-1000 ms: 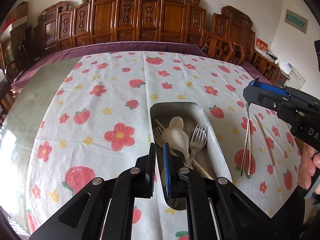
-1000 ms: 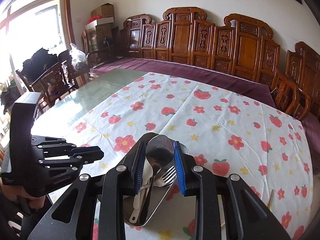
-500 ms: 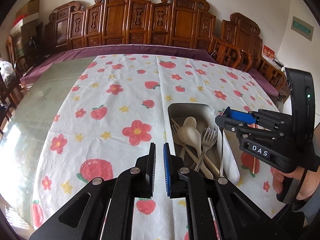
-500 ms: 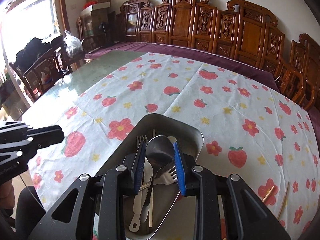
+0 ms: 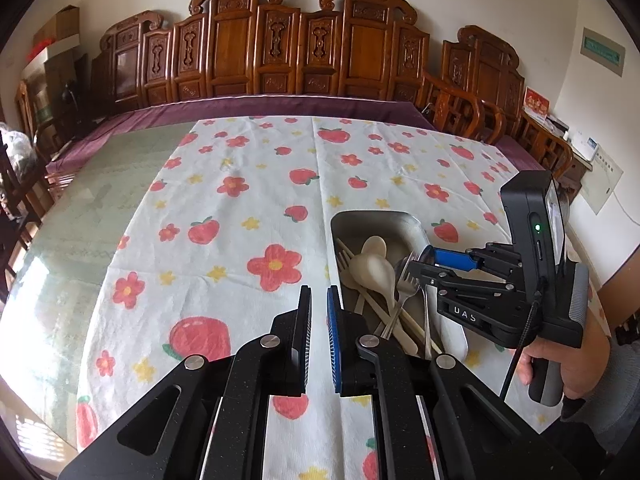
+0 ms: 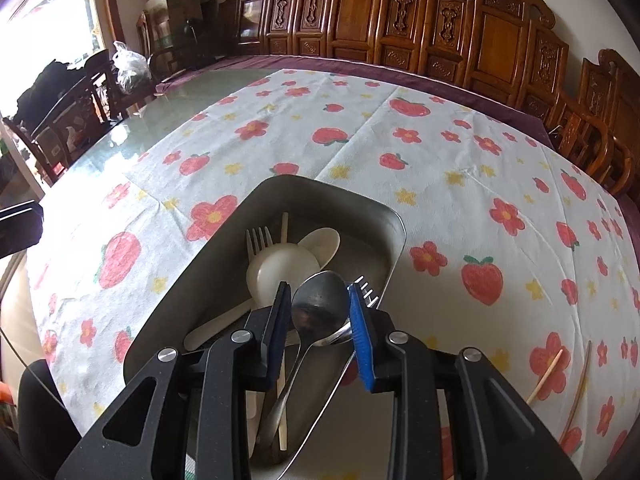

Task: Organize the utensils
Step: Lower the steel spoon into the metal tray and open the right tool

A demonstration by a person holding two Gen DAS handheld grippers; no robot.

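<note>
Looks like the drop-off step – right gripper (image 6: 320, 320) is down over the tray (image 6: 280, 196), jaws still clamped on the metal spoon (image 6: 320, 300), left gripper (image 5: 318, 336) shut and empty beside it – next it should just let go.

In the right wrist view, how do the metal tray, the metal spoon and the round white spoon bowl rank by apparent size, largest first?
1. Metal tray, clearly the largest.
2 and 3. Metal spoon and white spoon bowl: unsure. The metal spoon is raised nearer the camera between the right gripper's fingers, so it looks enlarged.
</note>
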